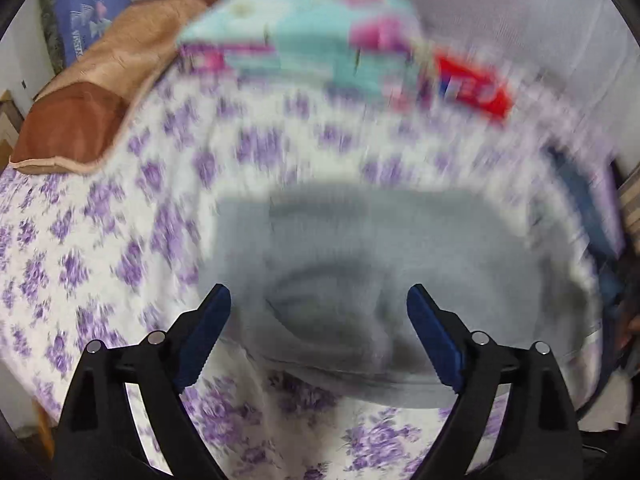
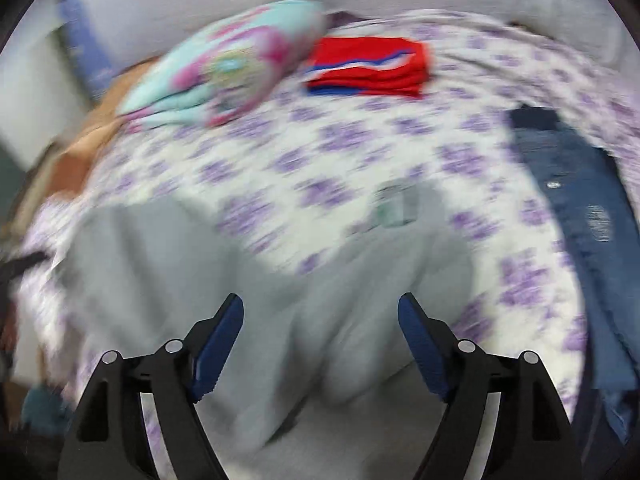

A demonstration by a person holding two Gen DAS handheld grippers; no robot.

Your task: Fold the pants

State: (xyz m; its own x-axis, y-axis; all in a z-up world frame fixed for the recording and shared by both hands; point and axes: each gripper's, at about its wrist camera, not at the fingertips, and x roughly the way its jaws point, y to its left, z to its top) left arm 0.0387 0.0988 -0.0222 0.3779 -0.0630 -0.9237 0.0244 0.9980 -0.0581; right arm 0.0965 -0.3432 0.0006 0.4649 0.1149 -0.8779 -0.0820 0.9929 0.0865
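Grey pants (image 1: 360,264) lie on a bed with a white sheet printed with purple flowers (image 1: 100,240). In the left wrist view my left gripper (image 1: 319,300) is open above the rumpled near part of the pants, holding nothing. In the right wrist view the grey pants (image 2: 304,320) spread under my right gripper (image 2: 320,312), which is open and empty; two grey parts reach up left and right with sheet (image 2: 304,184) between them. Both views are blurred by motion.
A turquoise and pink pillow (image 1: 304,36) and a folded red cloth (image 1: 476,84) lie at the far side. A brown cushion (image 1: 80,120) is at the far left. Blue jeans (image 2: 580,208) lie along the right edge of the bed.
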